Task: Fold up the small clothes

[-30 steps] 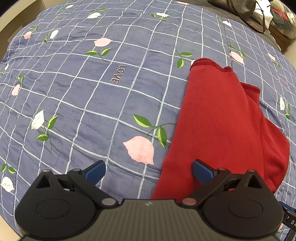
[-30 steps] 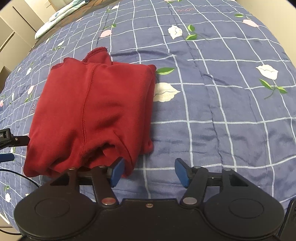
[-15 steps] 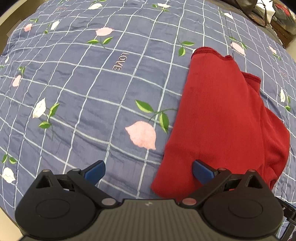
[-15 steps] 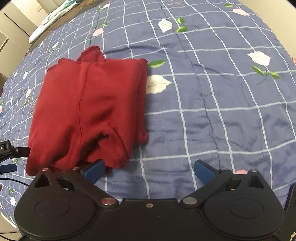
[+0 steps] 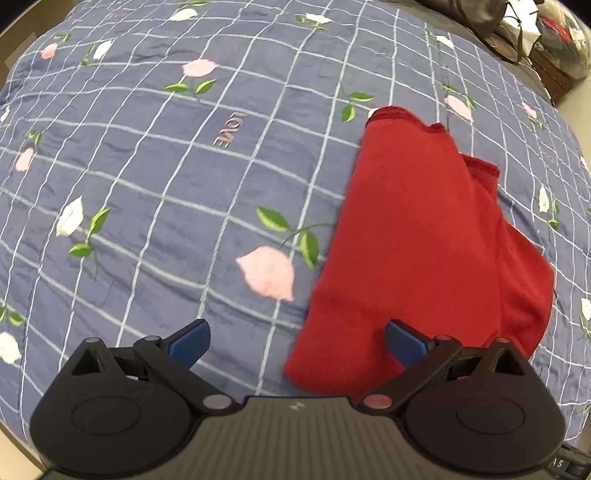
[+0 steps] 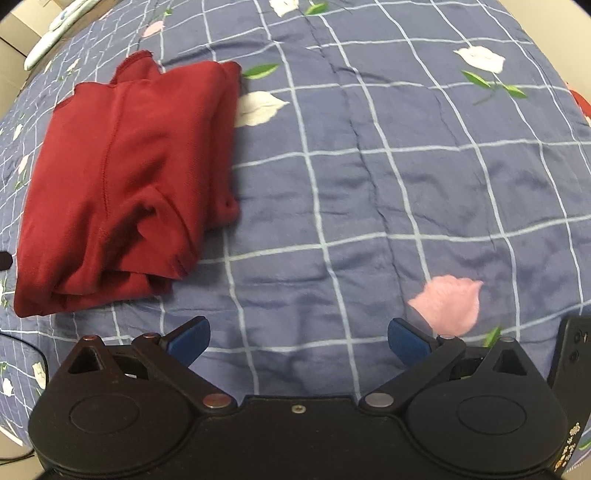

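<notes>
A folded red garment [image 5: 424, 240] lies on the blue checked bedspread [image 5: 184, 177], at the right of the left wrist view. My left gripper [image 5: 297, 341] hangs open above the bedspread, its right fingertip over the garment's near edge, nothing held. In the right wrist view the same red garment [image 6: 125, 177] rests at the left in a thick fold with a seam down its top. My right gripper [image 6: 298, 341] is open and empty, to the right of the garment and clear of it.
The bedspread [image 6: 369, 184] carries printed pink and white flowers and a "LOVE" mark [image 5: 229, 130]. Dark bags and clutter [image 5: 517, 26] sit beyond the bed's far right corner. A black cable [image 6: 22, 347] runs at the left edge. A pale pillow [image 6: 55, 33] lies far left.
My right gripper opened wide, let go of the garment's edge and drew back to the right. My left gripper pulled back slightly, staying open.
</notes>
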Demonstrator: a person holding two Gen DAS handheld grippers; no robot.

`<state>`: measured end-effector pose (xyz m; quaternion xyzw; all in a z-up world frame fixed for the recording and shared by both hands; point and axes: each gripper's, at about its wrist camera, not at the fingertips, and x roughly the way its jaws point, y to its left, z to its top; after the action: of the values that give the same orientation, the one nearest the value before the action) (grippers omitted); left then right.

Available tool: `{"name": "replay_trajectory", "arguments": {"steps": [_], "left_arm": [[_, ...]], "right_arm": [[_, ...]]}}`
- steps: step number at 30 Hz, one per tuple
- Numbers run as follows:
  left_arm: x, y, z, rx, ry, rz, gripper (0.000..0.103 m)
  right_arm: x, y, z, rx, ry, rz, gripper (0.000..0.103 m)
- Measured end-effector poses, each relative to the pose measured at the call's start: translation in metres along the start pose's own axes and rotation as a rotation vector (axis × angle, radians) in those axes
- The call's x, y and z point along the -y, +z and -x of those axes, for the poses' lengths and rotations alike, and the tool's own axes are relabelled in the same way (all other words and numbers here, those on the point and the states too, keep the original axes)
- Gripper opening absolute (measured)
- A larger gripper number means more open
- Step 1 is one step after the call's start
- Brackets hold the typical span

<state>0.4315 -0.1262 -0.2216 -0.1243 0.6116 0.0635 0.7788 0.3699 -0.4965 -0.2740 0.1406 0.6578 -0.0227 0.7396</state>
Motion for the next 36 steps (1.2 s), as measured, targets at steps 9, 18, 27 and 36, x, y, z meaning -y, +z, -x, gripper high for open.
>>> {"name": "replay_trajectory", "arguments": {"steps": [9,18,27,36], "left_arm": [[0.021,0.025,-0.017,0.018,0.019,-0.103,0.102],[0.027,0.036,-0.032,-0.003,0.021,-0.119,0.102],[0.031,0.046,-0.042,-0.031,-0.001,-0.113,0.103],[0.037,0.051,-0.052,-0.049,-0.005,-0.138,0.103]], "right_arm": [[0.003,0.023,0.011,0.041,0.052,-0.016,0.102],[-0.006,0.056,0.014,0.145,0.155,-0.052,0.102],[-0.025,0.097,-0.002,0.188,0.221,-0.02,0.102],[-0.038,0.112,-0.025,0.151,0.214,0.015,0.102]]}}
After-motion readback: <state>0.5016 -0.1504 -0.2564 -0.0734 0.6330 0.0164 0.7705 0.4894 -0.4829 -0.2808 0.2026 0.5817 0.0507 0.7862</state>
